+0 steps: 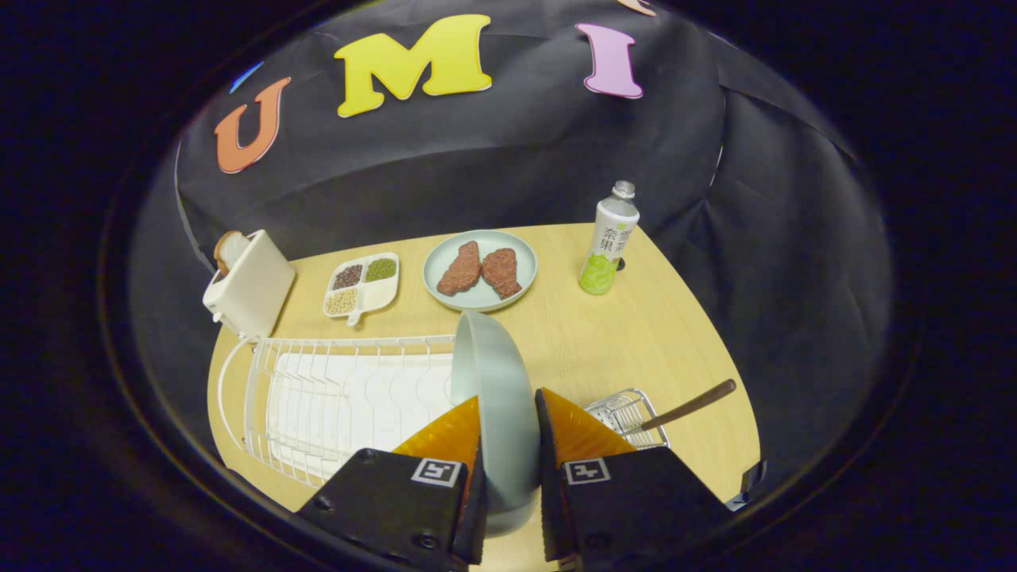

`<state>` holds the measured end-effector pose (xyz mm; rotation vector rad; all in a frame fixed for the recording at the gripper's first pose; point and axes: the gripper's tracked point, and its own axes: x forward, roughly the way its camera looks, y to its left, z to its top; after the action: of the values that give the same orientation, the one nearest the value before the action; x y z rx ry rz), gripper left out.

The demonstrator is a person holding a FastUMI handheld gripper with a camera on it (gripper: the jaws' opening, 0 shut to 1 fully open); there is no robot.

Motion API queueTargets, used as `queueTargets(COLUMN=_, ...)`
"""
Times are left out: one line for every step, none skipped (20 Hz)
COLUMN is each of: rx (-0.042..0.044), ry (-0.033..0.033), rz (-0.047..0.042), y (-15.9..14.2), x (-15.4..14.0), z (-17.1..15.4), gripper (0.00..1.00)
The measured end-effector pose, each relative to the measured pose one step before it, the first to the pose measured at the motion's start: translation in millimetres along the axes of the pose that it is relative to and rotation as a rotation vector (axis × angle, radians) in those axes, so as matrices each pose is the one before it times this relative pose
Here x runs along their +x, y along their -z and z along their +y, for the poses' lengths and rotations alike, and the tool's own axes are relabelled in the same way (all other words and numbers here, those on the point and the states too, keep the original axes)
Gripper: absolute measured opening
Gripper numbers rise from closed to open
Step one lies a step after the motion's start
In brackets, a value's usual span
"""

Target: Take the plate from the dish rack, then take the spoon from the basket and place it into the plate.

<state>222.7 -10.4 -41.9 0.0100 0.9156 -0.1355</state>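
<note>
While the bottle (pixel 609 238) beyond the rack carries printed characters too small to make out, the grey-green plate (pixel 496 397) stands on edge between the fingers (pixel 453 435) at the dish rack's (pixel 342 397) right end. The gripper (pixel 508 433) is narrowed, both fingers pressing the plate. The spoon's (pixel 687 407) handle sticks out of the basket (pixel 628 413) just right of the fingers.

Two plates (pixel 494 397) (pixel 480 270), one bottle (pixel 608 238).

Plate (pixel 500 397): smooth, matt glaze. Dish rack (pixel 342 397): white coated wire. Table (pixel 636 334): pale wood grain. Basket (pixel 628 413): shiny metal mesh.
</note>
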Motion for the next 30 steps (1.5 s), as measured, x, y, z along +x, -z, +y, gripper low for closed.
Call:
queueTargets(rx=-0.00218, ry=0.01286, rz=-0.00233, y=-0.67, x=-3.71, z=0.07, gripper=0.33)
queueTargets(rx=-0.00525, ry=0.01234, rz=-0.00261, y=0.10, x=-1.98, z=-0.35, gripper=0.33)
queueTargets(rx=-0.00386, ry=0.01116, rz=-0.00144, y=-0.56, x=-1.02, z=-0.30, gripper=0.33)
queueTargets(rx=-0.00709, ry=0.01664, rz=-0.00794, y=-2.14, x=-0.39, z=-2.20, gripper=0.33)
queueTargets(rx=-0.01192, ry=0.01533, rz=-0.01388, y=-4.48, x=-2.85, z=-0.44, gripper=0.33)
queueTargets(rx=-0.00812, ry=0.01347, rz=-0.01833, y=-4.85, x=-6.06, z=-1.79, gripper=0.33)
queueTargets(rx=-0.00948, ry=0.00168, rz=-0.02118, y=-6.46, x=-5.50, z=-0.25, gripper=0.33)
queueTargets(rx=-0.00398, ry=-0.01967, rz=-0.01402, y=-4.11, x=-9.49, z=1.62, gripper=0.33)
queueTargets(rx=0.00843, ry=-0.03055, rz=-0.00241, y=-0.55, x=-10.46, z=6.67, gripper=0.30)
queueTargets(rx=0.00087, ry=-0.01854, rz=-0.00408, y=1.63, x=-8.40, z=-0.62, gripper=0.29)
queueTargets(rx=-0.00431, ry=-0.01880, rz=-0.01018, y=2.26, x=-7.72, z=0.56, gripper=0.28)
queueTargets(rx=0.00085, ry=-0.02624, rz=-0.00683, y=5.22, x=-9.53, z=3.41, gripper=0.28)
queueTargets(rx=0.00724, ry=-0.03423, rz=-0.00360, y=7.74, x=-10.46, z=3.77, gripper=0.28)
queueTargets(rx=0.00802, ry=-0.03357, rz=-0.00325, y=10.29, x=-10.29, z=3.03, gripper=0.28)
queueTargets(rx=0.00862, ry=-0.02743, rz=-0.00432, y=11.21, x=-10.05, z=1.44, gripper=0.28)
queueTargets(rx=-0.00143, ry=-0.02228, rz=-0.00302, y=13.80, x=-8.19, z=0.84, gripper=0.28)
queueTargets(rx=-0.00312, ry=-0.01616, rz=-0.00321, y=14.73, x=-7.52, z=0.97, gripper=0.28)
queueTargets(rx=-0.00420, ry=-0.01492, rz=0.00263, y=18.97, x=-4.98, z=2.43, gripper=0.28)
queueTargets(rx=-0.00424, ry=-0.02225, rz=0.00946, y=19.82, x=-3.50, z=4.55, gripper=0.28)
queueTargets(rx=-0.00018, ry=-0.02533, rz=0.00708, y=21.11, x=-1.33, z=6.78, gripper=0.28)
queueTargets(rx=0.00712, ry=-0.01703, rz=0.00338, y=18.61, x=1.63, z=5.08, gripper=0.28)
queueTargets(rx=-0.00033, ry=-0.01741, rz=0.00499, y=20.22, x=4.60, z=4.75, gripper=0.28)
queueTargets(rx=0.00512, ry=-0.02000, rz=0.01255, y=19.91, x=4.66, z=5.97, gripper=0.28)
queueTargets(rx=0.01337, ry=-0.02240, rz=0.02097, y=21.25, x=7.14, z=5.67, gripper=0.28)
queueTargets(rx=0.02621, ry=-0.02408, rz=0.02836, y=18.67, x=7.48, z=4.34, gripper=0.28)
queueTargets(rx=0.02484, ry=-0.03078, rz=0.03715, y=17.96, x=9.09, z=4.66, gripper=0.28)
queueTargets(rx=0.02952, ry=-0.03115, rz=0.03013, y=12.71, x=8.47, z=3.92, gripper=0.28)
queueTargets(rx=0.02125, ry=-0.02097, rz=0.02515, y=9.37, x=8.03, z=2.32, gripper=0.28)
queueTargets(rx=0.01127, ry=-0.01243, rz=0.01599, y=5.55, x=6.29, z=1.01, gripper=0.28)
queueTargets(rx=0.00294, ry=-0.00491, rz=0.00948, y=3.68, x=6.01, z=-1.05, gripper=0.28)
